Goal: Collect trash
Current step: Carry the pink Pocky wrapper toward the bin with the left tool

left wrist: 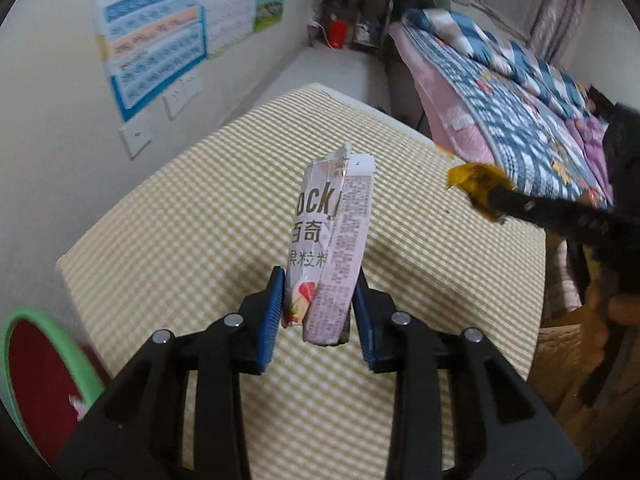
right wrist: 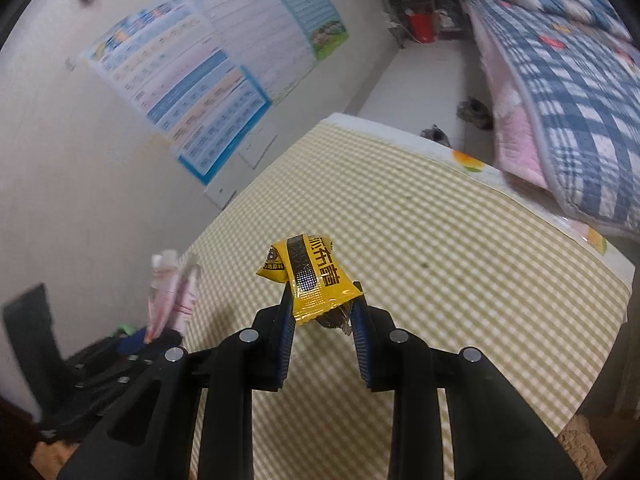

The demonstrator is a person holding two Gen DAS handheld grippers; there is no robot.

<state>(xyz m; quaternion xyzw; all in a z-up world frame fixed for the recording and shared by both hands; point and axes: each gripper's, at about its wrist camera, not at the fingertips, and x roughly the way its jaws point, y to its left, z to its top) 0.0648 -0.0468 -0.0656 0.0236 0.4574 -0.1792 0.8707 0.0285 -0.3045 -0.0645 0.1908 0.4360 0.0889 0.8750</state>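
My left gripper [left wrist: 319, 304] is shut on a pink snack wrapper [left wrist: 334, 240] and holds it upright above the yellow checked table [left wrist: 200, 232]. My right gripper [right wrist: 323, 312] is shut on a yellow snack wrapper [right wrist: 310, 276], held above the same table [right wrist: 440, 264]. In the left wrist view the right gripper reaches in from the right with the yellow wrapper [left wrist: 476, 188] at its tip. In the right wrist view the pink wrapper [right wrist: 174, 292] shows blurred at the left, above the left gripper's black body.
A green-rimmed bin with a red inside [left wrist: 36, 376] sits at the lower left beside the table. The wall with posters [left wrist: 152, 32] runs along the table's left side. A bed with a blue and pink quilt [left wrist: 500, 100] stands to the right. Shoes [right wrist: 474, 112] lie on the floor.
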